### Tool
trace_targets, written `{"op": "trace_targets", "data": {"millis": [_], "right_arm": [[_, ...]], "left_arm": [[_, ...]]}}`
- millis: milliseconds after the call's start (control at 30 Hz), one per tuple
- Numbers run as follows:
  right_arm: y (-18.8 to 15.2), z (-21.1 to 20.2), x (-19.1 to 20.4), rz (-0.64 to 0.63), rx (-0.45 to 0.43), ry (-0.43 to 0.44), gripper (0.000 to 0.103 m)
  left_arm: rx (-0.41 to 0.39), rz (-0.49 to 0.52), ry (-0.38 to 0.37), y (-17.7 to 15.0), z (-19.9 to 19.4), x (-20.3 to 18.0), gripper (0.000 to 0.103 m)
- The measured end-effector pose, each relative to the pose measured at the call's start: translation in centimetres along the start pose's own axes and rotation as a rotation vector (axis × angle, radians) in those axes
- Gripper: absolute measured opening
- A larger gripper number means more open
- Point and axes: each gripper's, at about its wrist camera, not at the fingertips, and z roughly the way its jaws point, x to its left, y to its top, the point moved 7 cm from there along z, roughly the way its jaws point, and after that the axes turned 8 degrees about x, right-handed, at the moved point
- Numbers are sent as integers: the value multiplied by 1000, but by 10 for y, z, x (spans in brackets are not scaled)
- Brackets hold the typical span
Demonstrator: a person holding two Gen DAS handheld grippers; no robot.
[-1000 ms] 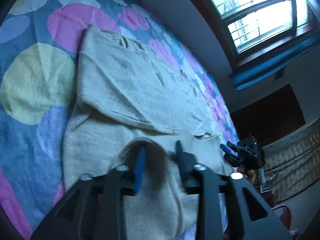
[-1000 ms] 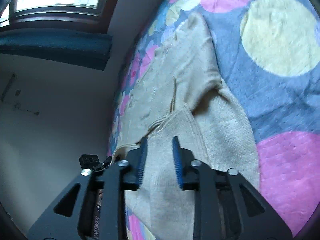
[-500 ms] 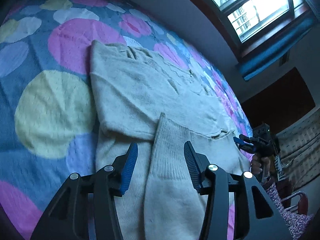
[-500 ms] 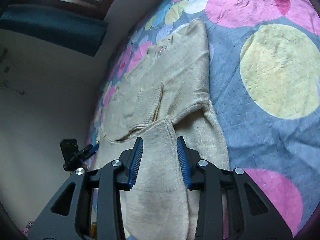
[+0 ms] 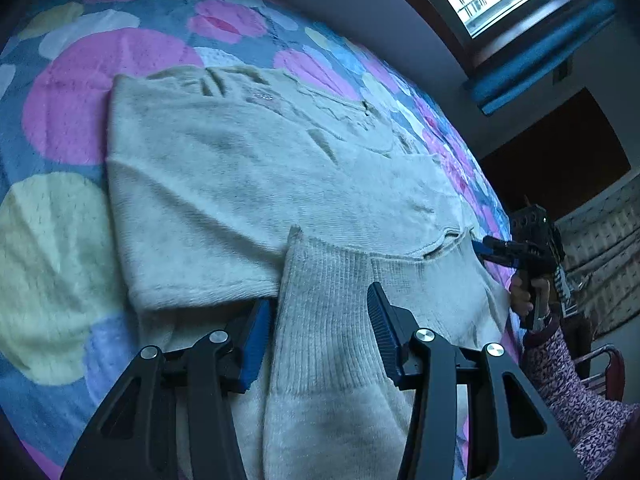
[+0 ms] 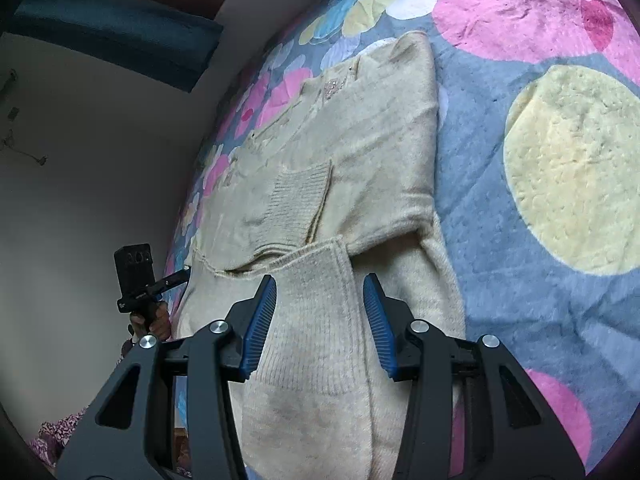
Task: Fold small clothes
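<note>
Left wrist view — both hand-held grippers (image 5: pixel 320 332) (image 6: pixel 320 320) released; sweater (image 5: pixel 248 184) hem cut off below.

We see a cream knitted sweater (image 5: pixel 248 176) lying flat on the dotted bedspread (image 5: pixel 52 240), which is blue with pink, yellow and white circles. Both sleeves are folded inward across the body, and their ribbed cuffs (image 6: pixel 296 208) lie on the middle of it. A small sparkly decoration (image 6: pixel 331 87) sits near the end farthest from us.
</note>
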Motion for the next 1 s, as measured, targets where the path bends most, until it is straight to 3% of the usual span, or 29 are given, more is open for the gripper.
{"op": "trace_targets", "data": {"millis": [233, 367, 433, 600, 800, 1000], "right_arm": [[-4, 3, 5, -51, 21, -25, 43], [-9, 7, 6, -96, 33, -103, 16], [-11, 9, 7, -118, 33, -137, 8], [-19, -2, 21, -164, -22, -190, 5], [-26, -32, 49, -226, -118, -203, 5], [-5, -62, 74, -256, -223, -209, 4]], "left_arm": [[9, 9, 37, -1, 3, 2, 29], [0, 20, 82, -1, 3, 1, 18], [2, 41, 103, -3, 4, -3, 6], [-32, 94, 175, -6, -3, -16, 5], [-141, 160, 242, -10, -33, -43, 5], [-259, 149, 266, 10, -70, -55, 5]]}}
